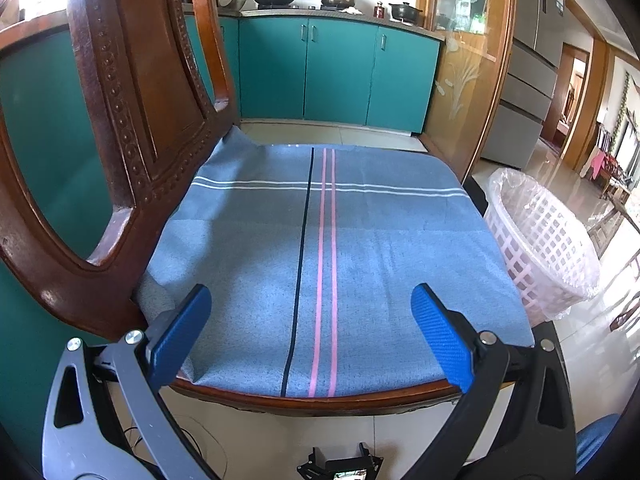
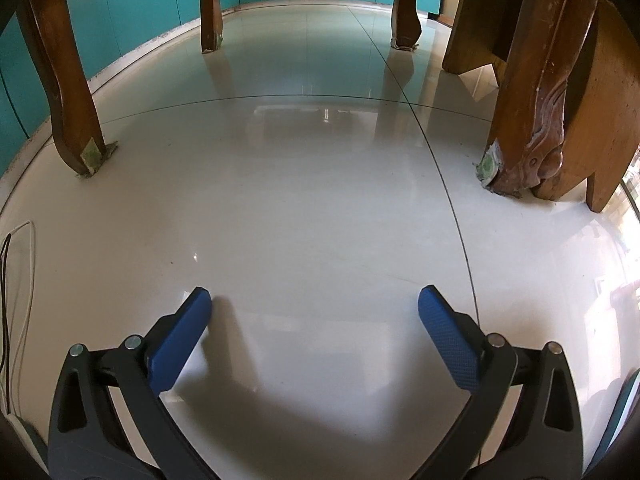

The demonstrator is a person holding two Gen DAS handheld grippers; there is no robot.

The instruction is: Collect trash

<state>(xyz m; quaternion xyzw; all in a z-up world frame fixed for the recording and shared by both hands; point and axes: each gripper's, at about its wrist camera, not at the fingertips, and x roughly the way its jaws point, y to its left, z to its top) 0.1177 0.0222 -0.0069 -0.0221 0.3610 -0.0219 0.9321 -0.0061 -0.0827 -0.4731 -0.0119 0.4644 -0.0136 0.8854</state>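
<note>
My left gripper (image 1: 310,300) hangs open over the front of a wooden chair seat covered by a blue striped cloth (image 1: 320,248), with nothing between its blue pads. A white lattice waste basket (image 1: 540,244) lined with a clear plastic bag stands on the floor to the right of the chair. My right gripper (image 2: 314,304) is open low over the glossy pale tile floor (image 2: 320,200), holding nothing. No piece of trash shows in either view.
The carved chair back (image 1: 120,120) rises at the left. Teal kitchen cabinets (image 1: 336,72) stand behind, with a glass door (image 1: 464,60) to the right. Chair legs (image 2: 76,120) and a carved wooden leg (image 2: 528,128) ring the floor patch. Thin cables (image 2: 16,280) lie at the left.
</note>
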